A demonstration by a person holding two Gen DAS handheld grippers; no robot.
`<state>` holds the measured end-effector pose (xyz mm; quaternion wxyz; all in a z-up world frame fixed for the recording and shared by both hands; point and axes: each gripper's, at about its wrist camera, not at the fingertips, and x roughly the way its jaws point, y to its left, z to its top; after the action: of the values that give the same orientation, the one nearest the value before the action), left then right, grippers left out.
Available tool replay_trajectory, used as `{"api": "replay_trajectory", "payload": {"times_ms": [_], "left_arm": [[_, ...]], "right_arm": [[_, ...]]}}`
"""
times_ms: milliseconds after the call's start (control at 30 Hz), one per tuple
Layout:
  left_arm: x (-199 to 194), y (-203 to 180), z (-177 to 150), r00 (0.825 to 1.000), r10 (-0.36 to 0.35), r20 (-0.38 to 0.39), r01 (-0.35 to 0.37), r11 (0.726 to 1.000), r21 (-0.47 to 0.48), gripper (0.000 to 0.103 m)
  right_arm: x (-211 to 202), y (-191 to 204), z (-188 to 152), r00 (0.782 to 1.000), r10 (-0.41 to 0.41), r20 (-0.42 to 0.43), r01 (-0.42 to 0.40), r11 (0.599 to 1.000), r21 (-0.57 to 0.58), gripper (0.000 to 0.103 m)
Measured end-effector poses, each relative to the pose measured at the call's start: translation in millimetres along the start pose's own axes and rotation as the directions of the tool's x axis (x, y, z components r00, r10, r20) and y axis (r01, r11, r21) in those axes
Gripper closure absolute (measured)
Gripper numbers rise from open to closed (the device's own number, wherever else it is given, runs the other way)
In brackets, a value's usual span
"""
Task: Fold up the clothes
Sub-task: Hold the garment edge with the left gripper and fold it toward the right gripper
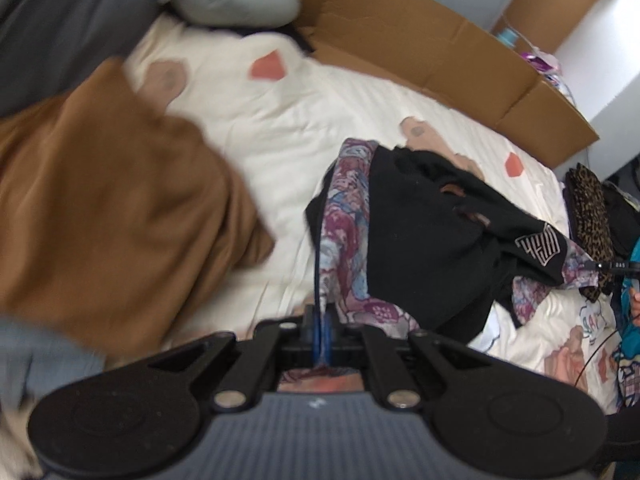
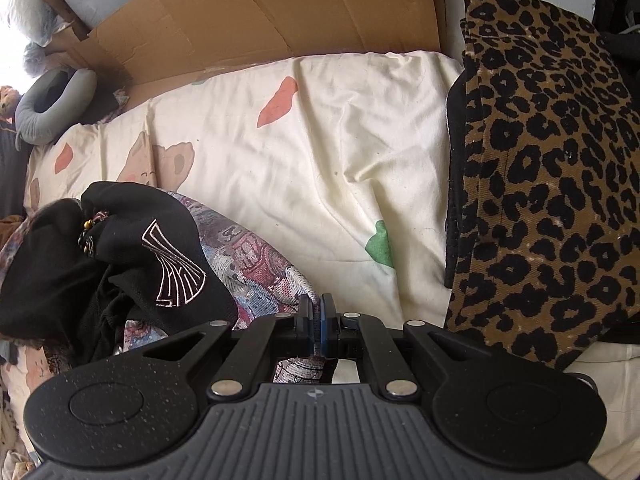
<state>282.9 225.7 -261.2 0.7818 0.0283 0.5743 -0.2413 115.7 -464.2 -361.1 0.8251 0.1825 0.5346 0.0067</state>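
Fingers of the left gripper (image 1: 321, 322) are pinched tight on the edge of a patterned purple-and-blue garment (image 1: 348, 216); the right gripper (image 2: 317, 318) is likewise clamped on an edge of the same woven cloth (image 2: 256, 264), a fold of it visible between the pads. Garment lies on the cream printed bedspread (image 1: 280, 120), bunched, with a black logo garment (image 1: 424, 232) heaped on top of it. Step in hand, as I judge it: lifting and spreading the patterned piece by two edge points, before any fold is made. Next move likely calls for drawing the two grips apart to tension the cloth and shedding the black piece, which could drag along or tumble off untidily. Long axis hard to fix while crumpled; in the left view the visible strip runs from the gripper away up the bed, toward the cardboard (image 1: 420, 40) along the wall. A brown garment (image 1: 112, 200) lies to the left on the bed, apart; a leopard-print piece (image 2: 548, 168) sits at the right edge, apart.
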Motion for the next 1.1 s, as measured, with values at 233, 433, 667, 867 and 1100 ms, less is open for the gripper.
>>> {"api": "replay_trajectory", "payload": {"times_ms": [233,433,667,867,1100], "left_arm": [[-14,28,-62,0.999,0.018,-0.05,-0.025,0.992,-0.125,0.101],[-24,38,-111,0.996,0.027,-0.087,-0.046,0.974,-0.223,0.101],[-33,43,-173,0.988,0.031,-0.151,-0.078,0.945,-0.318,0.101],[-36,40,-217,0.976,0.018,-0.219,-0.103,0.918,-0.382,0.101],[-32,35,-251,0.954,-0.003,-0.299,-0.127,0.903,-0.411,0.101]], "right_arm": [[-12,-4,-11,0.999,-0.012,-0.045,0.011,1.0,-0.011,0.103],[-22,-13,-26,0.996,-0.031,-0.081,0.031,1.0,0.004,0.103],[-28,-14,-42,0.99,-0.051,-0.134,0.05,0.999,-0.008,0.103],[-32,-16,-60,0.978,-0.077,-0.195,0.075,0.997,-0.021,0.103],[-45,-21,-84,0.955,-0.124,-0.271,0.119,0.992,-0.031,0.103]]}}
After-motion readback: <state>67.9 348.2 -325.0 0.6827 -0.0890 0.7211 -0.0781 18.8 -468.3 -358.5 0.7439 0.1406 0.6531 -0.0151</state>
